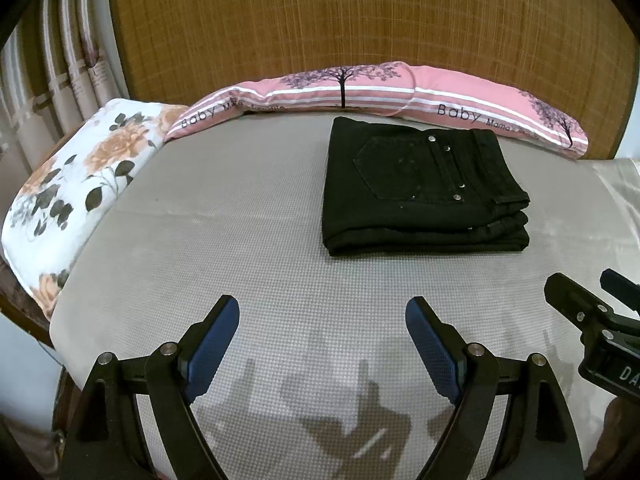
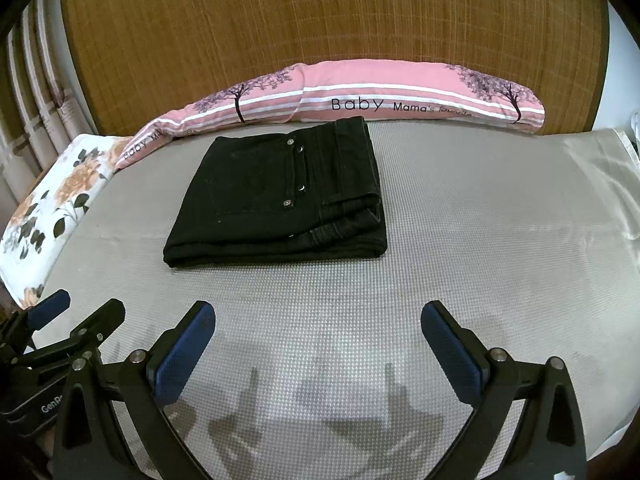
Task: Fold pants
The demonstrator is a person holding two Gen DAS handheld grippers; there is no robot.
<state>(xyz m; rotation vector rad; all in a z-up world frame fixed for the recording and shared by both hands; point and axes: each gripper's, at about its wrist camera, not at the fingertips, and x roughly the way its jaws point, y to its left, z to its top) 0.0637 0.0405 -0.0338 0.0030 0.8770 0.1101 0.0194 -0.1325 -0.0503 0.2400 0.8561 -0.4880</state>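
Currently black pants point(image 1: 424, 188) lie folded in a compact stack on grey bed sheet point(image 1: 240, 248), near pink bolster point(image 1: 400, 92). Left gripper point(image 1: 322, 332) and right gripper point(image 2: 318, 340): fingers apart, holding nothing, over the sheet.

The pants point(image 1: 424, 184) are black with silver rivets. The mat point(image 1: 240, 240) is grey, finely dotted. The long pillow point(image 2: 360, 96) is pink, white-striped, with purple trees. The left pillow point(image 1: 80, 184) is white with orange flowers.
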